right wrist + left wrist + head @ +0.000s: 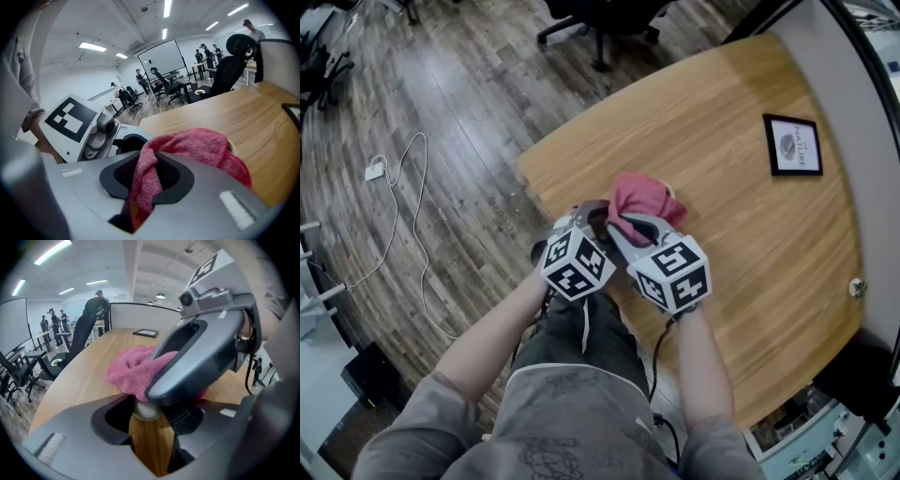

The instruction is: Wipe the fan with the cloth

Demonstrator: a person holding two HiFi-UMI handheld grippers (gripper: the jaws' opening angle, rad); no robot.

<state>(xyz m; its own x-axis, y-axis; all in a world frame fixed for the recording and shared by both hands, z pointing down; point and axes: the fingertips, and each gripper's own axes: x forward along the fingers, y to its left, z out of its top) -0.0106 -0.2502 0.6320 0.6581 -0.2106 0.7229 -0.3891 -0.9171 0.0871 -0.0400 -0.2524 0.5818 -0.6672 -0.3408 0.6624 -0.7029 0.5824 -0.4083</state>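
Wipe looks mid-pass; how much of the surface is already clean can't be judged. The left gripper pinches a whitish stub, likely the stem of the fan, over the table edge. The pink cloth drapes over the fan just past both tips and hides most of it. The right gripper is clamped on a cloth fold, its jaws crossing close over the left's.

A small black-framed white card lying on the light wooden table bears a round emblem and a few lines of print, too small to read. The left white cube and the right white cube carry black-and-white square code patterns, without letters.
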